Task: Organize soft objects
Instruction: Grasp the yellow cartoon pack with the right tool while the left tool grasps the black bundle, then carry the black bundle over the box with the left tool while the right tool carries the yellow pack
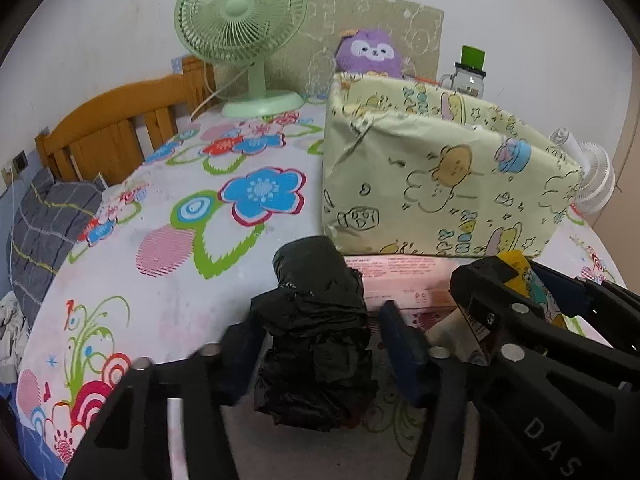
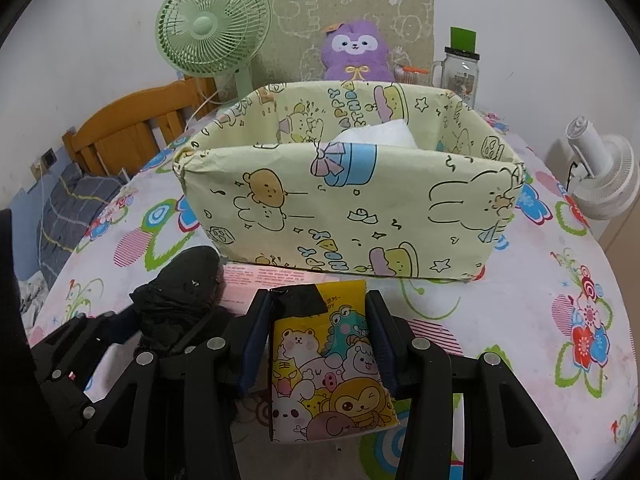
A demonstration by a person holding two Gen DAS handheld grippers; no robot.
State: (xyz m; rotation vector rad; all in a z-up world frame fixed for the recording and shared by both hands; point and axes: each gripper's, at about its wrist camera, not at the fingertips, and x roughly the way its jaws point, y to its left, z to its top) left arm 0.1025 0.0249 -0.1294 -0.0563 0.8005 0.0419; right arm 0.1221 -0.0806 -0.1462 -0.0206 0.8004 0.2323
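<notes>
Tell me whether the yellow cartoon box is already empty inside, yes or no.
No: in the right wrist view a white soft item sits inside the yellow cartoon box, showing above its front wall.

Crinkled glossy black plastic bag (image 1: 316, 332), glossy printed packet (image 2: 330, 364), creased paper-covered box (image 2: 344, 208), wooden headboard (image 1: 116, 128).

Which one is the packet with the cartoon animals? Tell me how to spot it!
Find the big pale-yellow cartoon box on the flowery table. Just in front of it, the right gripper pinches a small yellow packet. Unlike the crumpled black bag beside it on the left, it's bright, with a bear, dinosaur and monkey on it.
</notes>
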